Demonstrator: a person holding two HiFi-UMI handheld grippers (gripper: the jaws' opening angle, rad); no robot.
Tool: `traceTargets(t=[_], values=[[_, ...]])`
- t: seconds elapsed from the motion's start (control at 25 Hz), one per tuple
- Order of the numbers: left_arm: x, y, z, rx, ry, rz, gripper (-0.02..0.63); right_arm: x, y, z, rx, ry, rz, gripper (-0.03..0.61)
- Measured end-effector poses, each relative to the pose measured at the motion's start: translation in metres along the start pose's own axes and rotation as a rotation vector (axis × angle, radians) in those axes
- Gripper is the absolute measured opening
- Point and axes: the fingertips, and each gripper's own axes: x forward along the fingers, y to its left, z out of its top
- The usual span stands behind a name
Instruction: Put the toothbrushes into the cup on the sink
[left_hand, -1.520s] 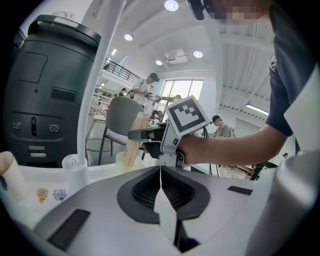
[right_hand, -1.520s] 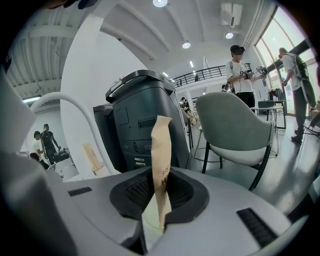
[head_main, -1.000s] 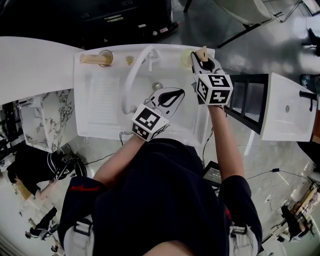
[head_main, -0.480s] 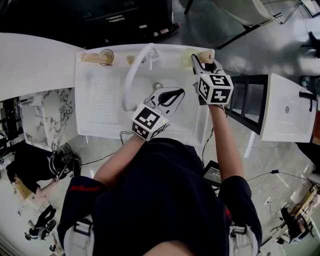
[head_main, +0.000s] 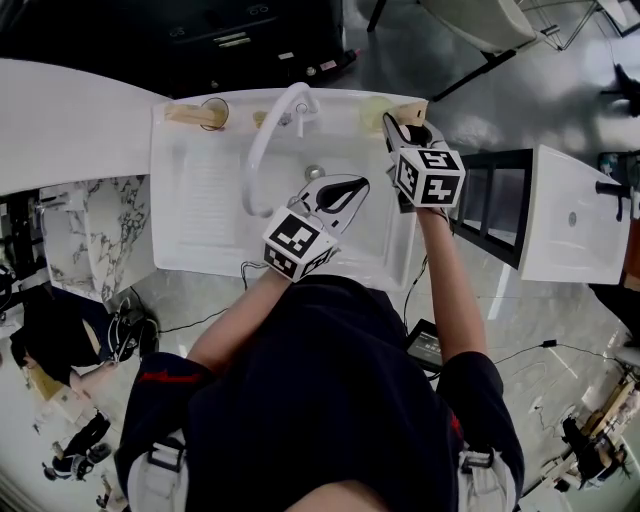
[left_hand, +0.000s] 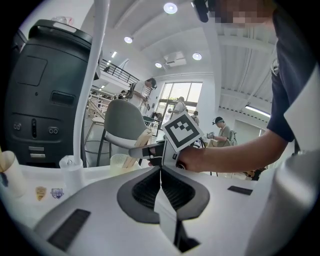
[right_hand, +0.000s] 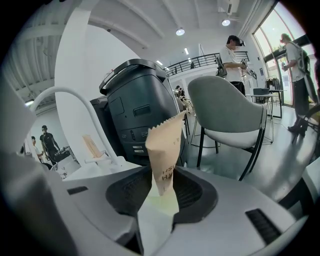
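A tan paper-wrapped toothbrush (right_hand: 166, 150) stands between the jaws of my right gripper (head_main: 393, 120), which is shut on it. It hangs just over a pale translucent cup (head_main: 374, 108) on the sink's back right corner. The left gripper view shows that same cup (left_hand: 120, 162) below the toothbrush (left_hand: 142, 138). A second wrapped toothbrush (head_main: 186, 115) lies across another cup (head_main: 213, 112) at the back left of the sink. My left gripper (head_main: 360, 183) hovers over the basin, shut and empty.
A white curved faucet (head_main: 262, 150) arches over the white sink (head_main: 200, 200), whose drain (head_main: 315, 172) is near the left gripper. A white counter (head_main: 60, 125) lies to the left, a black shelf frame (head_main: 500, 200) to the right. Chairs and people are in the background.
The top end of the wrapped toothbrush in my right gripper leans a little more to the right over the cup. Both hands have otherwise kept still.
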Motion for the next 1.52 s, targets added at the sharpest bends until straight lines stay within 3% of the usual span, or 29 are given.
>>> traceTargets(t=[0.8,1.16,1.52], values=[[-0.034,-0.022,0.008,0.002,-0.059,0.038,0.018,-0.045,0.016,-0.010,0.015,-0.022,0.011,0.121],[-0.059,-0.015,0.010,0.007,-0.080,0.086,0.018,-0.060,0.041,-0.014,0.006,-0.031,0.036,0.121],[-0.079,-0.025,0.003,0.016,-0.074,0.064,0.018,-0.080,0.071,-0.011,-0.026,-0.068,0.040,0.120]])
